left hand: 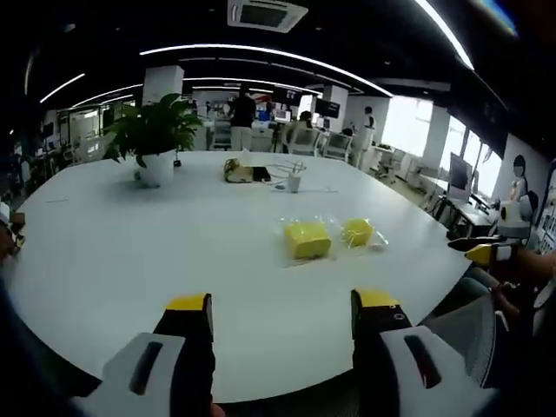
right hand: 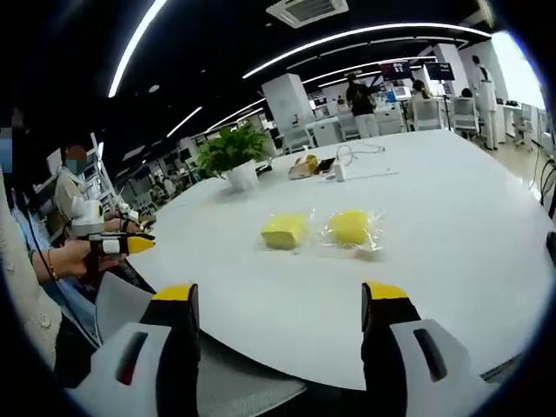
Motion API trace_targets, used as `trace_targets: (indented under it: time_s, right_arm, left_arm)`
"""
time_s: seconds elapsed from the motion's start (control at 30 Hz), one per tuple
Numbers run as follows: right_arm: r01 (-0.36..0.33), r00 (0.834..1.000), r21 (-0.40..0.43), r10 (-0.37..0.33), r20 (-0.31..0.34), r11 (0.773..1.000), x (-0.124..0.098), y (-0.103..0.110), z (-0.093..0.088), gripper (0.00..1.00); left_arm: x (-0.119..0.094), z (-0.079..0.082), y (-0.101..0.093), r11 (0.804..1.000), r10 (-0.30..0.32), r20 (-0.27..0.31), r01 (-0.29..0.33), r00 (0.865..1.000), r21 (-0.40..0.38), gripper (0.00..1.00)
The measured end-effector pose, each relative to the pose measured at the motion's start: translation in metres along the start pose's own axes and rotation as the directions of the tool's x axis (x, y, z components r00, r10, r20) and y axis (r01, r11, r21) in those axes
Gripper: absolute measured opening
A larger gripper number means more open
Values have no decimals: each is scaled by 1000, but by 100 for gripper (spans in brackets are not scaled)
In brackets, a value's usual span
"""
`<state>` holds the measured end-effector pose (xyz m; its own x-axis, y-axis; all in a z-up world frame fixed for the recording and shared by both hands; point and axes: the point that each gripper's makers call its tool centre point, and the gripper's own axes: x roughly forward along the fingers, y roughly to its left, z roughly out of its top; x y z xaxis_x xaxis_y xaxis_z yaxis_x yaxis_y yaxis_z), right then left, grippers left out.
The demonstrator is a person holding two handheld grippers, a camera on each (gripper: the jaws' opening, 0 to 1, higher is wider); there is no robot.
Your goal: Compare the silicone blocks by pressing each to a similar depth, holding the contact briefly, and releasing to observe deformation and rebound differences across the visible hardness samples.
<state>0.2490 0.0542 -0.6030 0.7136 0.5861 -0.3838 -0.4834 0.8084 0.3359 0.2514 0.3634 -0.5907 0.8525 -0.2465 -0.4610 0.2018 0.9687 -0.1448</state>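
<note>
Jaws of my left gripper [left hand: 281, 314] stand wide apart with nothing between them, above the near edge of the white bench [left hand: 130, 252]; two yellow silicone blocks [left hand: 307, 240] in clear wrap lie side by side farther on. My right gripper [right hand: 280, 308] gapes likewise, the blocks ahead at mid-bench, a potted plant [right hand: 233, 155] beyond.

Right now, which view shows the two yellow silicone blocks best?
The right gripper view: both yellow silicone blocks sit near centre, larger, plastic wrap visible, framed between the open right gripper. The left gripper view shows them smaller and off to the right on the white table.
</note>
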Motion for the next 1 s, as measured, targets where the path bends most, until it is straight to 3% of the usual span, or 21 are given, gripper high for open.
trace_targets:
  time_s: [0.07,0.5,0.67,0.87,1.0]
  right_arm:
    - [16,1000,-3,-16,13,1000,-3,-2,2,71]
    - [27,999,-9,-27,21,1000,-13,-2,4,70]
    - [34,999,-12,-33,31,999,-16,-3,7,70]
    - [46,998,-20,-45,37,999,-20,-7,10,69]
    - [31,997,2,-31,67,1000,-17,0,20,70]
  left_arm:
    - [-5,2,4,999,32,13,-32,999,30,63]
    - [-17,-3,18,994,106,14,-106,994,-4,63]
    - [-21,5,17,993,118,44,-118,992,-1,62]
    - [-23,4,18,991,133,37,-133,990,9,62]
    - [-27,12,23,989,146,57,-148,988,24,61]
